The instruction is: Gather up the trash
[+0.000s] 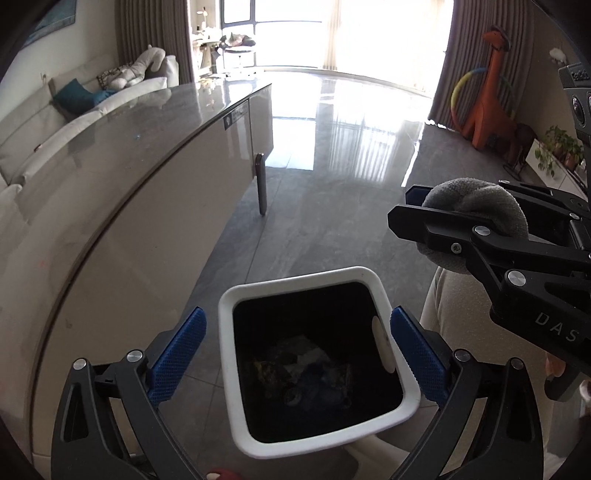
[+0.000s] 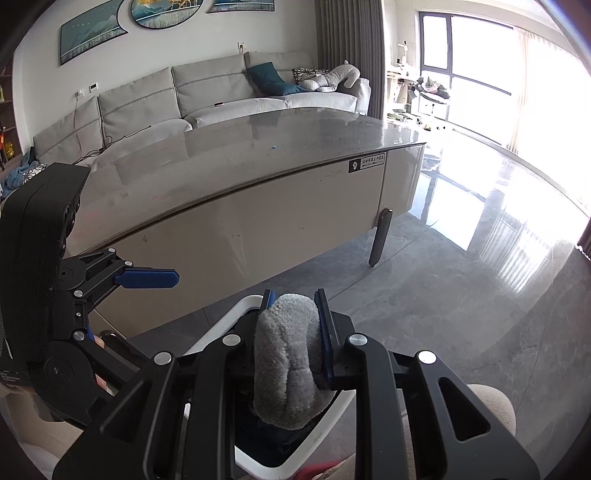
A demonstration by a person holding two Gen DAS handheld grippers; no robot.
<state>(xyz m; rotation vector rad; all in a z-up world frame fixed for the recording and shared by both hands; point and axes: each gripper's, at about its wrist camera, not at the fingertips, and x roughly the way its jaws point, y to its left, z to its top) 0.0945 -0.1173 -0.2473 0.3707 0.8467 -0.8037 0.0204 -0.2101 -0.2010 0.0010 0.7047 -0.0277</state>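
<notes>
Presently noted: right gripper (image 2: 293, 295) clamped on grey cloth wad (image 2: 288, 354) — above white bin (image 1: 306, 291). Left gripper (image 1: 297, 350) spread wide, straddling bin rim — holding nothing.

Strong daylight pours through the window (image 1: 295, 33), blown out to white — glare streaks the glossy floor (image 1: 369, 129). Both fisheye views bend and darken at the edges — the bin interior (image 1: 314, 369) stays murky.

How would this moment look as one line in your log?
right gripper: shut on grey cloth | left gripper: open | white bin: below, trash inside | cloth: not dropped
</notes>
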